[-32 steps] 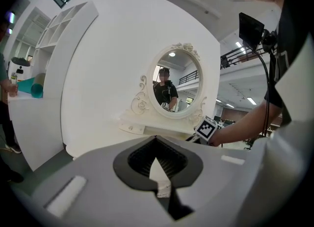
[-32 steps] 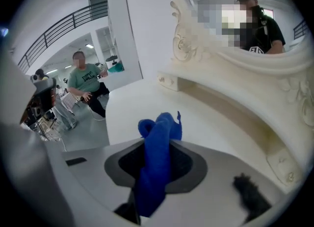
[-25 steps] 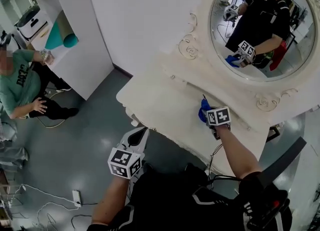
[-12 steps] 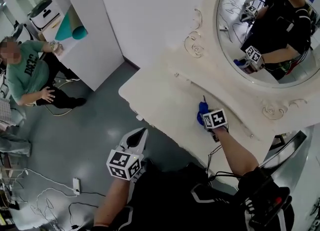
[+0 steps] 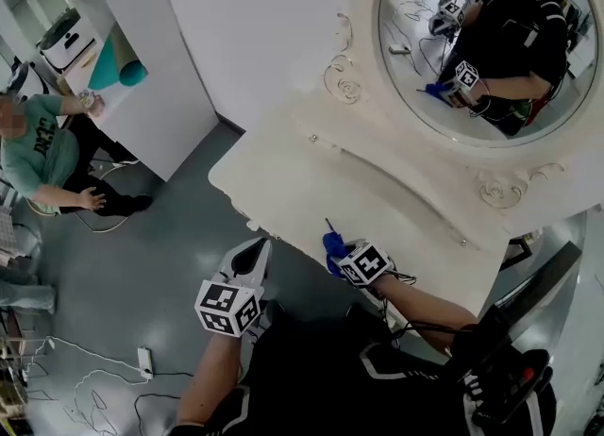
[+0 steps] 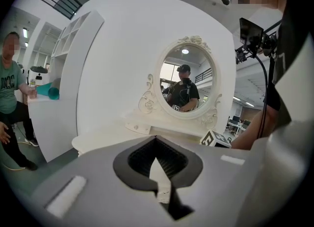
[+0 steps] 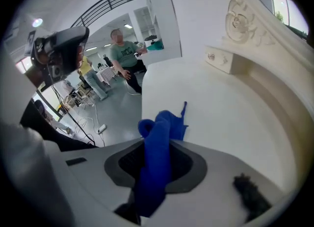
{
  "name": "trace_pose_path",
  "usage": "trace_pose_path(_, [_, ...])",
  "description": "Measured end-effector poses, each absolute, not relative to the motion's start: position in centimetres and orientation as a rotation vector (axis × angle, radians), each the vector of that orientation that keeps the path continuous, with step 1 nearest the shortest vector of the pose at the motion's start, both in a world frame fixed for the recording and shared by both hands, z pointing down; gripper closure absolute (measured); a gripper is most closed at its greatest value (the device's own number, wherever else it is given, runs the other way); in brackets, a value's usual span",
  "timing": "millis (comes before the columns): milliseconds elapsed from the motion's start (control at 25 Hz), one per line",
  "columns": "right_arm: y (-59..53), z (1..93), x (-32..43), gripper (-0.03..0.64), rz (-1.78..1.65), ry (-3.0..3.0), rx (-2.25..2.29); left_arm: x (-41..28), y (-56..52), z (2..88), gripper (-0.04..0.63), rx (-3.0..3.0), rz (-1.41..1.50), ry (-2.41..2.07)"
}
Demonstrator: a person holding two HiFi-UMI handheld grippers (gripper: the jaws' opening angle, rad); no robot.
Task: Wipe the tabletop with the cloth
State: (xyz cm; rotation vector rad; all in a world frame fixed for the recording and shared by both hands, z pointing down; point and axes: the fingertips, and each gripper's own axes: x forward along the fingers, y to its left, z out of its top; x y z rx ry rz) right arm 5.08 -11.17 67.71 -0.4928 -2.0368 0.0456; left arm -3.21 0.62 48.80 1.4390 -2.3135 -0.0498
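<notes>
Cloth is pinched tight in the right gripper, desk under it; left gripper is closed, empty

In the head view, the marker cube hides the jaws of the right tongs from us, and only a scrap of the blue cloth shows ahead of them. In the right gripper view, the cloth's near end disappears between the jaws. We cannot identify the dark fuzzy patch right of them. The picture's edge cuts off the seated person far left of the left tongs.
</notes>
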Motion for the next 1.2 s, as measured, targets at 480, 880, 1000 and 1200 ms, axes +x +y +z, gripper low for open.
trace_pose_path(480, [-28.4,65.3,2.2,0.512,0.076,-2.209,-0.042,0.1,-0.4,48.5,0.588,1.451,-0.022,-2.301])
trace_pose_path(880, [-32.0,67.6,4.0,0.512,0.126,-2.159,0.03,1.6,-0.7,48.8,0.588,1.441,-0.02,-2.292])
trace_pose_path(1000, [-29.1,67.8,5.0,0.512,0.139,-2.126,-0.071,1.6,-0.6,48.9,0.588,1.448,-0.024,-2.288])
trace_pose_path(1200, [-23.7,67.8,7.5,0.512,0.098,-2.093,-0.21,1.8,-1.6,48.6,0.588,1.497,-0.026,-2.276])
